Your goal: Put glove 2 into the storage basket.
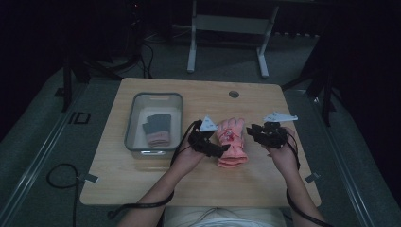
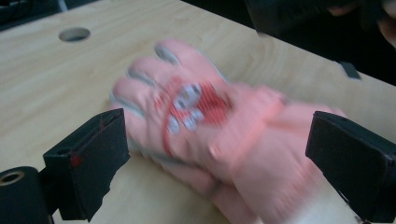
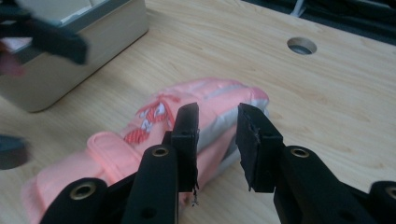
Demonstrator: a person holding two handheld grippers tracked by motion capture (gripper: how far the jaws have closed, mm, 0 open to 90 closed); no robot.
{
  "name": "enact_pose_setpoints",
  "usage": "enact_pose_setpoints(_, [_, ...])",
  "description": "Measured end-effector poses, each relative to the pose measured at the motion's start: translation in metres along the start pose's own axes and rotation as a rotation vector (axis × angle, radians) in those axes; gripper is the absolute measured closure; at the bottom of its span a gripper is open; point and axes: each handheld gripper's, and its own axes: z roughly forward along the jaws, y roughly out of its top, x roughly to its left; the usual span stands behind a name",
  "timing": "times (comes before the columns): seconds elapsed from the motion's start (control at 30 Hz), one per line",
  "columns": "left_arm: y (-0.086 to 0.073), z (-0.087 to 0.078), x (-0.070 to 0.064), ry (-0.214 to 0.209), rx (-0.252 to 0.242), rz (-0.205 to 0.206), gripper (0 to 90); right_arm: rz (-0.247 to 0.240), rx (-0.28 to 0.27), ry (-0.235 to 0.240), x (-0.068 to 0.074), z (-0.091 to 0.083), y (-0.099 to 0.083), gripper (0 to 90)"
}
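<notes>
Left tool wide open astride pink glove; right tool slightly parted, empty; print unreadable.

Pink cloth glove; matt wood table.

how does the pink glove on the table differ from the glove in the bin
The pink glove lies on the bare wooden table between the two hand-held grippers; the other glove lies inside the clear bin. The table glove is pink all over with a red and white patch on its back; the bin glove is dark grey with a pink cuff. Both lie flat, fingers pointing away from the person.
</notes>
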Motion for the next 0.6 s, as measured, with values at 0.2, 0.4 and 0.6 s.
enact_pose_setpoints(0.2, [0.009, 0.024, 0.019, 0.030, 0.036, -0.062, 6.4, 0.004, 0.018, 0.003, 0.005, 0.024, 0.005, 63.4])
enact_pose_setpoints(0.4, [-0.005, 0.045, 0.031, -0.001, 0.095, -0.181, 13.8, 0.012, 0.079, 0.009, 0.007, 0.043, -0.010, 52.3])
enact_pose_setpoints(0.6, [-0.024, 0.068, 0.043, -0.036, 0.185, -0.296, 14.1, 0.039, 0.163, 0.034, -0.001, 0.060, -0.025, 41.9])
